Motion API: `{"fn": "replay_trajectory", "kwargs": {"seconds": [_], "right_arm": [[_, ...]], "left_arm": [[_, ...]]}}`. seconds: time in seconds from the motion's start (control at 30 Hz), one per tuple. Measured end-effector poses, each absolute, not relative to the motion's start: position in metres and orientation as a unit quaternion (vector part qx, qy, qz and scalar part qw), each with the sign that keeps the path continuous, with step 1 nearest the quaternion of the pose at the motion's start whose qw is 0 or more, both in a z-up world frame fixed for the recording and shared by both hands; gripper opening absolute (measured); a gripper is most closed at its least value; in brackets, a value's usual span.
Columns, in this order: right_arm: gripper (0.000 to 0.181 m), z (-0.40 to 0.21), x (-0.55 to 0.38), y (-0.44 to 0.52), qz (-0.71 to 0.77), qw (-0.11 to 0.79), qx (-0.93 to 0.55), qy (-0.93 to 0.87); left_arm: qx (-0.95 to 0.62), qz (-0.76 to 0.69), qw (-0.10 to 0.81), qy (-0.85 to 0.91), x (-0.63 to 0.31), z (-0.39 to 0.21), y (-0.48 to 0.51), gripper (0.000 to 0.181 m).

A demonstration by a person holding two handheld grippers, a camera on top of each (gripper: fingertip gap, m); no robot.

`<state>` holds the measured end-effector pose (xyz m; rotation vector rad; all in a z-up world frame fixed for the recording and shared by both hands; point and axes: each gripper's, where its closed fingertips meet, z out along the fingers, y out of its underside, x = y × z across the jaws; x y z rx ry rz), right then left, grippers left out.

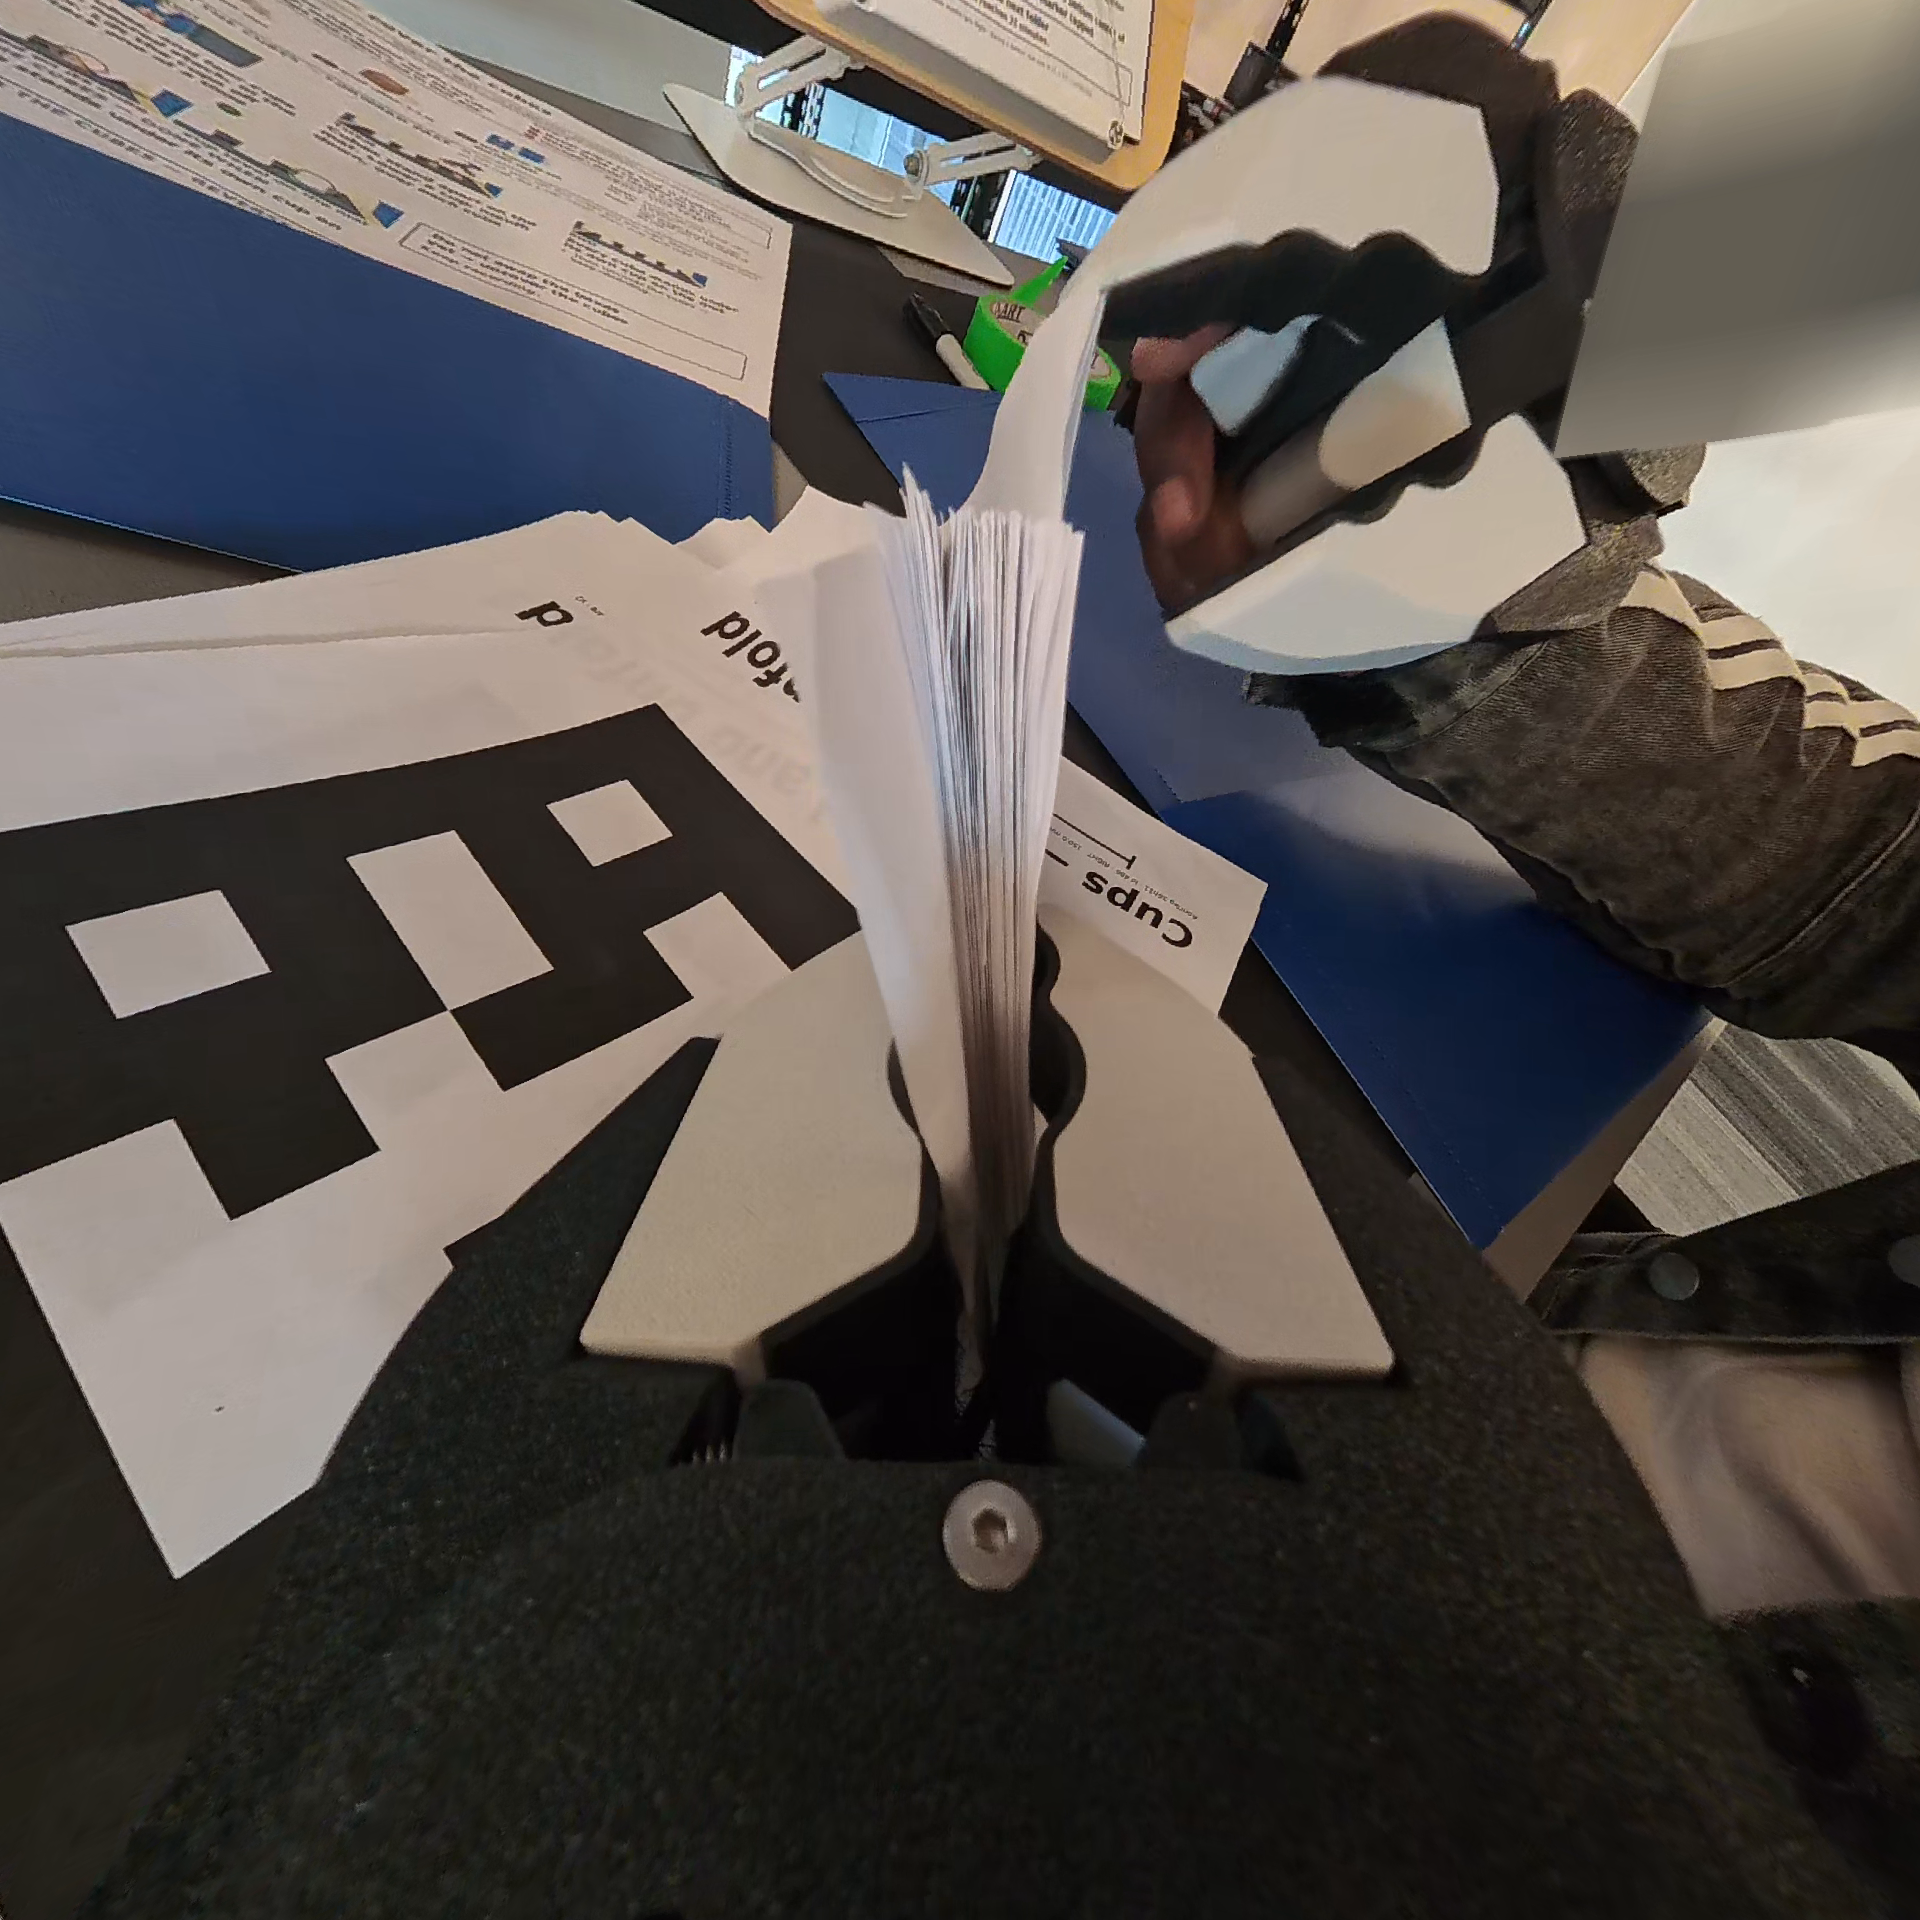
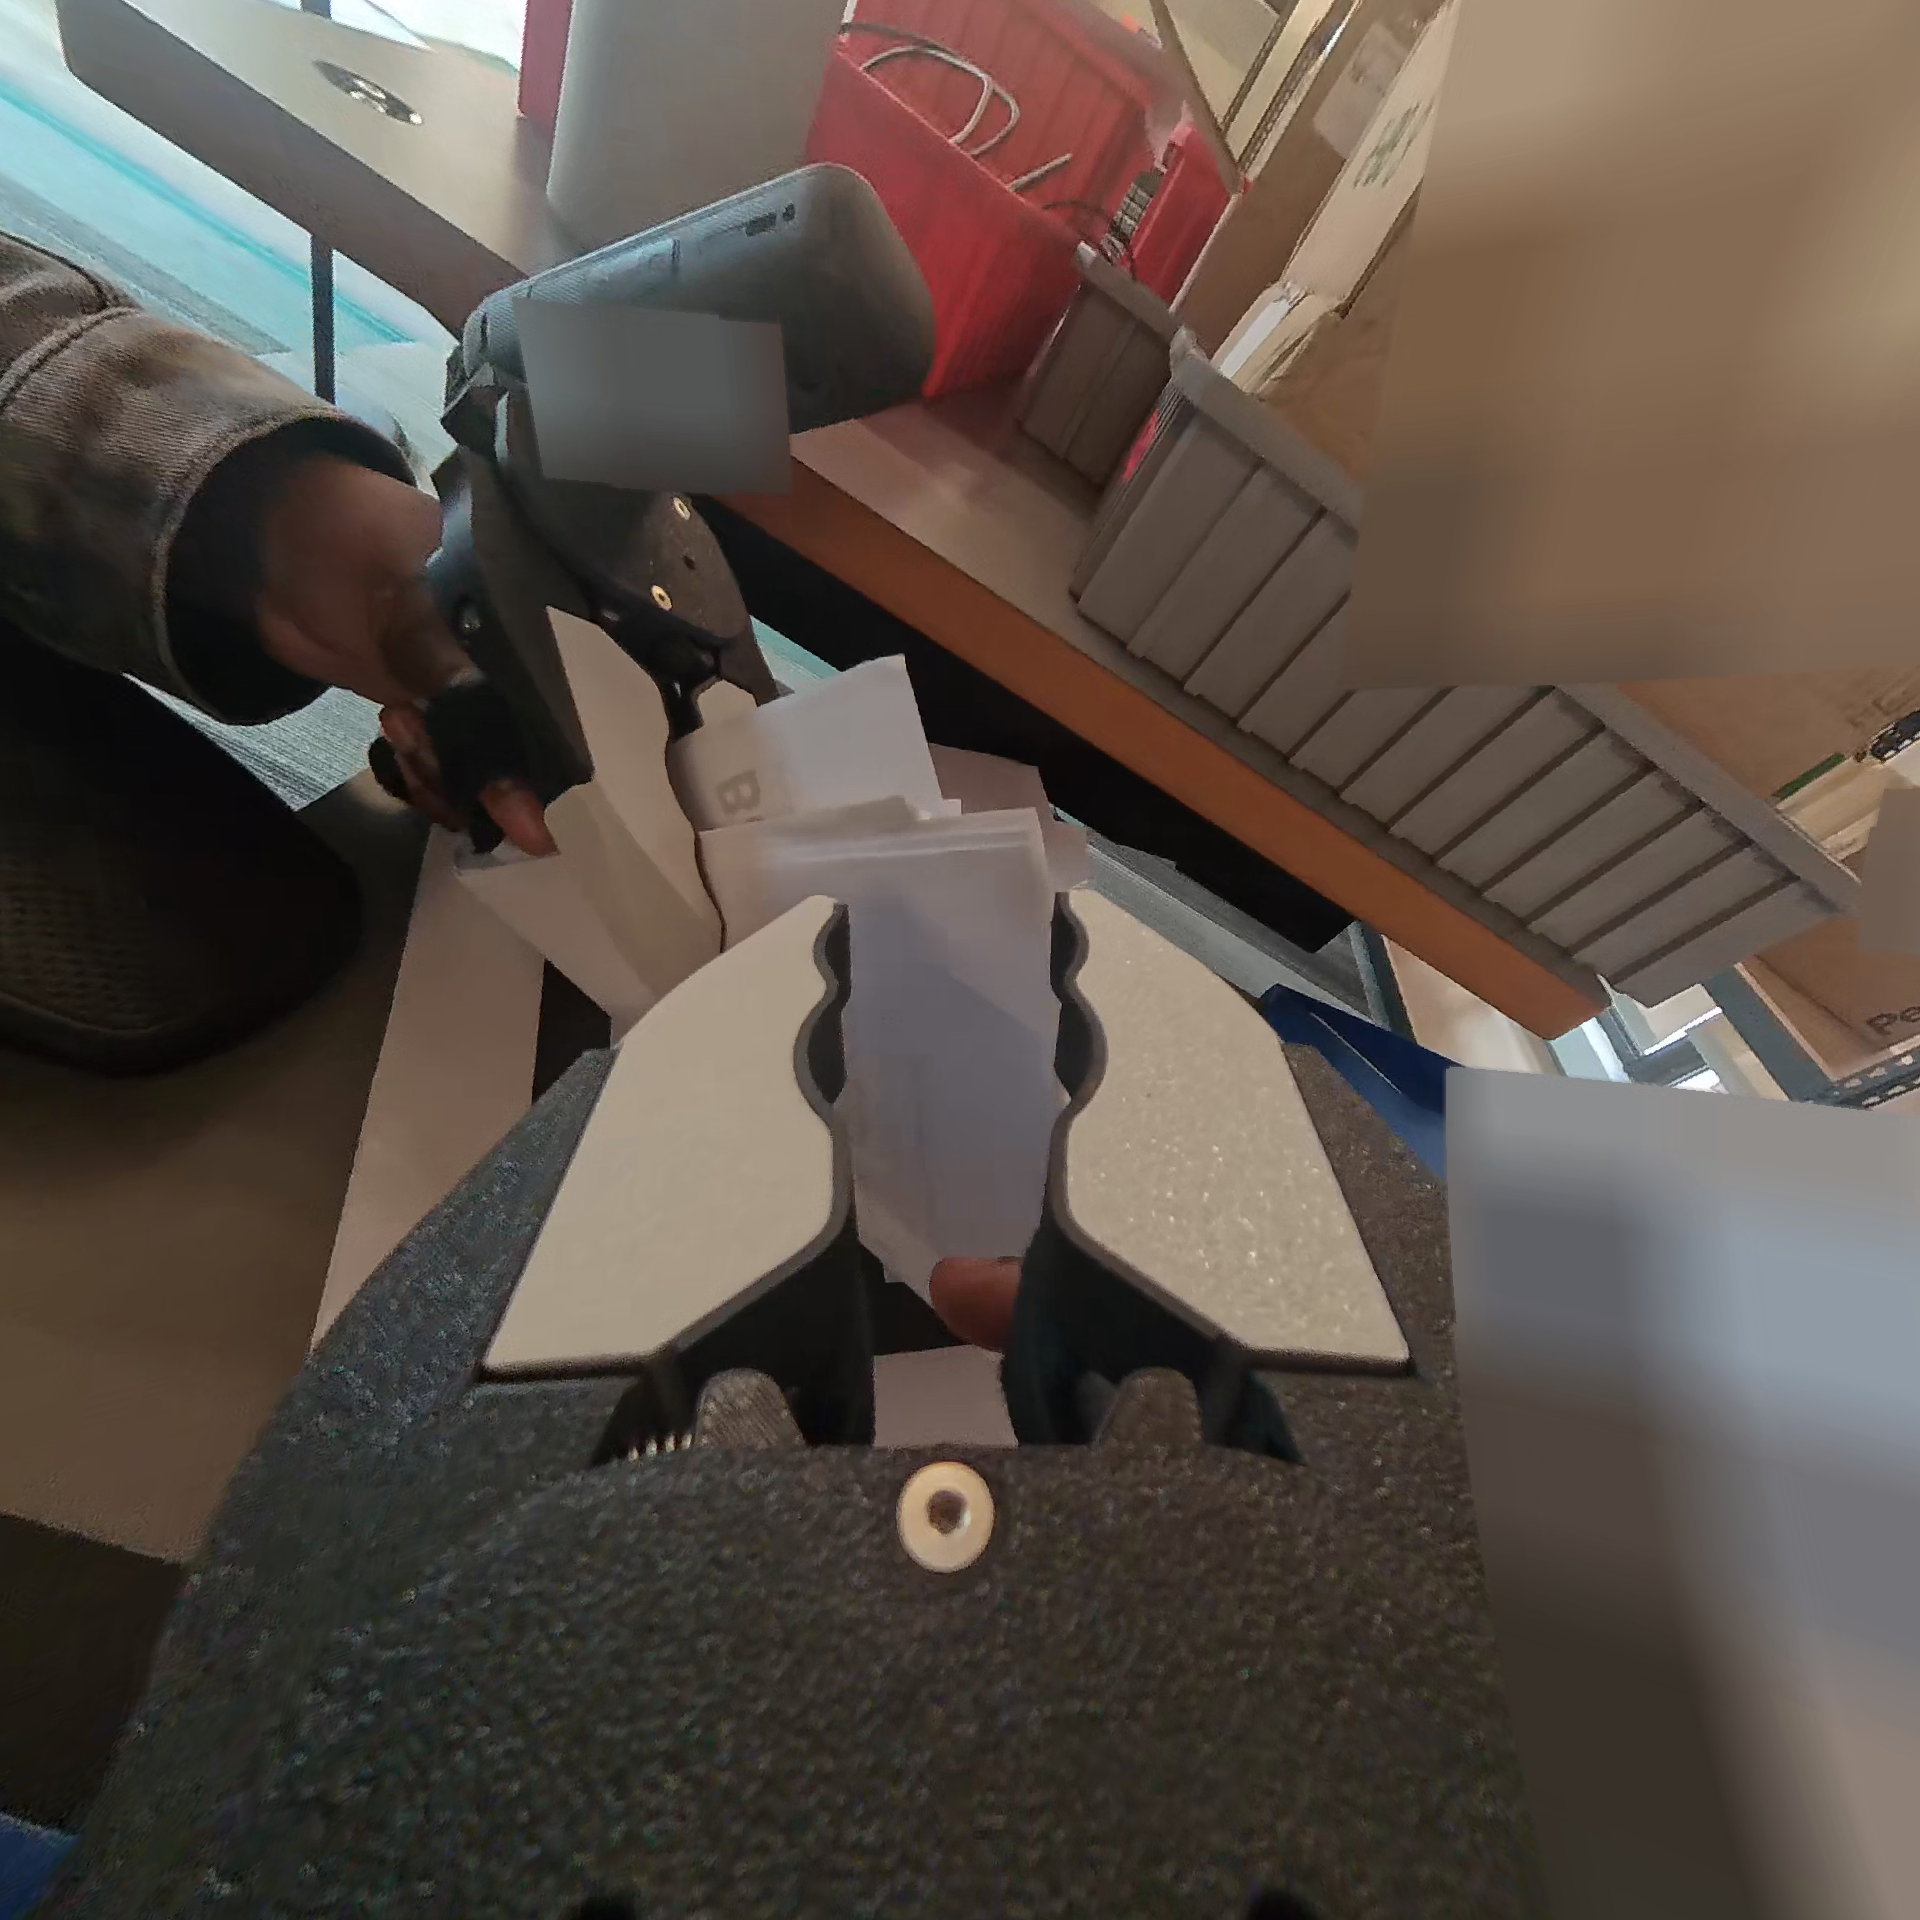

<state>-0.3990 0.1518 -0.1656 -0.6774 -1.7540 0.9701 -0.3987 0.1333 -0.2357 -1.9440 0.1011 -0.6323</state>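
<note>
My left gripper (image 1: 971, 987) is shut on a thick stack of white paper sheets (image 1: 977, 727), held edge-on and standing up between its fingers. One sheet (image 1: 1039, 416) peels off the top of the stack and curves up to the upper fingertip of my right gripper (image 1: 1143, 457), which hovers above and to the right with its jaws apart. In the right wrist view my right gripper (image 2: 948, 914) is open, and a white sheet (image 2: 945, 1039) lies flat across the gap behind its fingers. The left gripper (image 2: 675, 790) and the paper stack (image 2: 862, 748) show beyond it.
Loose printed sheets, one with a large black-and-white block pattern (image 1: 364, 987), lie fanned on the dark table. Blue folders lie at the left (image 1: 312, 395) and right (image 1: 1403, 935). A green tape roll (image 1: 997, 327), a black pen (image 1: 935, 338) and a stand (image 1: 862, 135) sit behind. Grey bins (image 2: 1351, 665) stand on another table.
</note>
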Motion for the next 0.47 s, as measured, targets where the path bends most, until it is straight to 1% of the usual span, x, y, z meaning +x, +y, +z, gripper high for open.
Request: {"fn": "replay_trajectory", "kwargs": {"seconds": [0.03,0.47], "right_arm": [[0.037,-0.1662,-0.3993,0.1513,0.397,0.49,-0.278,-0.724],[0.035,-0.1691,-0.3984,0.1504,0.396,0.49,-0.276,-0.726]], "left_arm": [[-0.811,-0.264,0.52,0.043,-0.3985,-0.2359,0.1333,0.013],[-0.813,-0.263,0.518,0.046,-0.3976,-0.2369,0.1333,0.013]]}}
